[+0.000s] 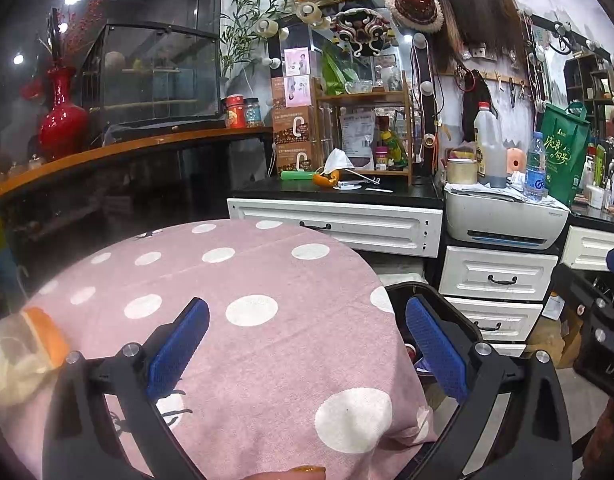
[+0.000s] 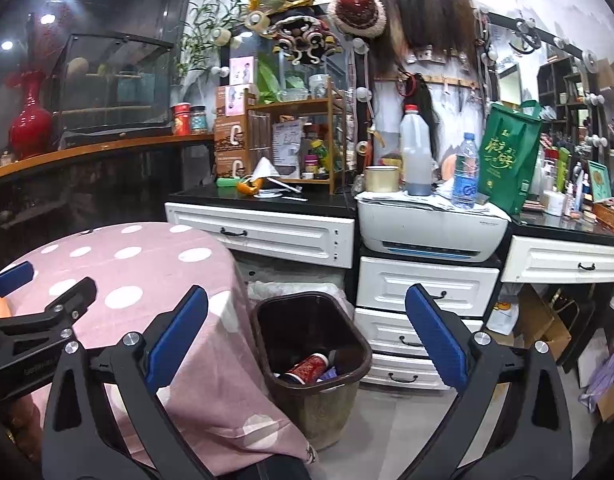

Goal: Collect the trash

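Two grippers are in our hands, and both stand wide apart with nothing between their blue pads. In the left wrist view, our left gripper (image 1: 307, 344) fills the lower half of the frame above a pink cloth with white dots (image 1: 259, 280) that drapes a round table. At the far left edge of that view we see a clear plastic bottle with an orange band (image 1: 25, 354) lying on the cloth, just beside the gripper's left finger; it is blurred and cut by the frame, so we cannot tell more about it.

In the right wrist view, our right gripper (image 2: 307, 336) hangs at the bottom centre of the frame, and between its spread fingers we look down into a dark brown trash bin (image 2: 349, 336) standing on the floor, just beside the hanging edge of the cloth. Inside the bin, near its lower rim, lies a red and white can (image 2: 307, 366) with some other scraps we cannot make out.

Behind the bin, across the middle of the frame, runs a white cabinet with drawers (image 2: 423, 284), and a white printer (image 2: 431, 226) sits on it. A green bag (image 2: 507, 160) stands on the counter at the upper right.
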Demonstrator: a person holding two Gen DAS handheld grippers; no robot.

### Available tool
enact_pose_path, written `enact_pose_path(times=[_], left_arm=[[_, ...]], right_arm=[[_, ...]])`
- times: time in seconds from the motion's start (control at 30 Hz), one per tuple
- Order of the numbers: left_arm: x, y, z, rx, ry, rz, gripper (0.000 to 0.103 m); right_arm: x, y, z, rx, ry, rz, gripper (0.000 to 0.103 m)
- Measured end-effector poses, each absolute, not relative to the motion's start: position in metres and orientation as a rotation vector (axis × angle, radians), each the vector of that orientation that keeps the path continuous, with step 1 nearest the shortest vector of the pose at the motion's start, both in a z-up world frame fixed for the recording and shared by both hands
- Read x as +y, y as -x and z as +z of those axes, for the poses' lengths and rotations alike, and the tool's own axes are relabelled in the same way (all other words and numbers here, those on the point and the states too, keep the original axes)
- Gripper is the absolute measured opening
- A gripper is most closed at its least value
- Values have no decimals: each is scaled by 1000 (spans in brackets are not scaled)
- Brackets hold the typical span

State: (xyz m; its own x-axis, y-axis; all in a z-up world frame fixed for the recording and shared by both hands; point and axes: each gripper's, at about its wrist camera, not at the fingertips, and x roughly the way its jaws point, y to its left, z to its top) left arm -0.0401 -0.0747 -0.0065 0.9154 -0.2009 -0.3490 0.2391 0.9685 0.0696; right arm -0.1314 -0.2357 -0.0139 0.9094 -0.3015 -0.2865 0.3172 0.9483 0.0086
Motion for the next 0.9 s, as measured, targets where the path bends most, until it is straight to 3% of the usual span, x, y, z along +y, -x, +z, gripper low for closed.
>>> enact_pose_path(times=[0.9], left_arm=[[-73, 43, -11, 360, -102, -237, 98]], right_arm=[[-236, 129, -18, 297, -63, -332, 97]])
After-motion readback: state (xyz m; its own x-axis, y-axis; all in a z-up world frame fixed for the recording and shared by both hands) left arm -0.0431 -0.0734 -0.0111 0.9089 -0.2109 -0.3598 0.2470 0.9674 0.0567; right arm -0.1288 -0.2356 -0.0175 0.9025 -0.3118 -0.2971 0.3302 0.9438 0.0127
